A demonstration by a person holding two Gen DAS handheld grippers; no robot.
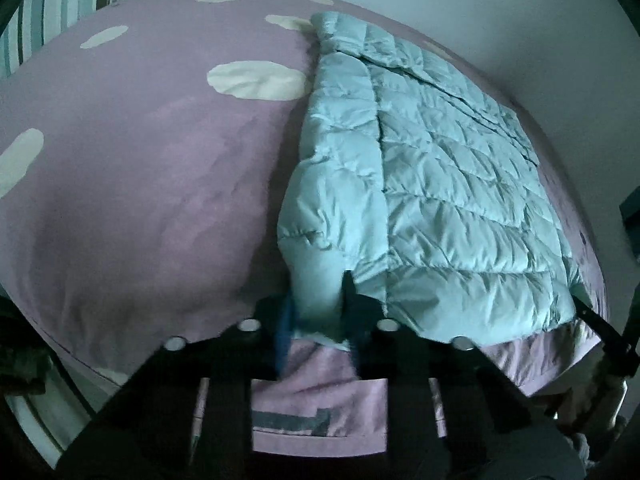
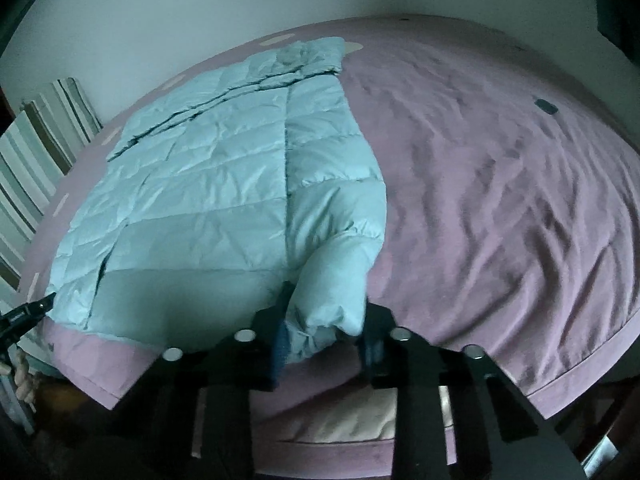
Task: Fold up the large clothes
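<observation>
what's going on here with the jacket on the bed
A person is folding a light blue puffer jacket laid flat on a pink bedspread. The left gripper has its jaws closed on the sleeve at the near left edge, and the right gripper is clamped on the other sleeve at the near right edge. Both cuffs are pinched near the foot of the bed; no fold across the body is made yet.

jacket cuffs blurred, small dark object unidentifiable
</observation>
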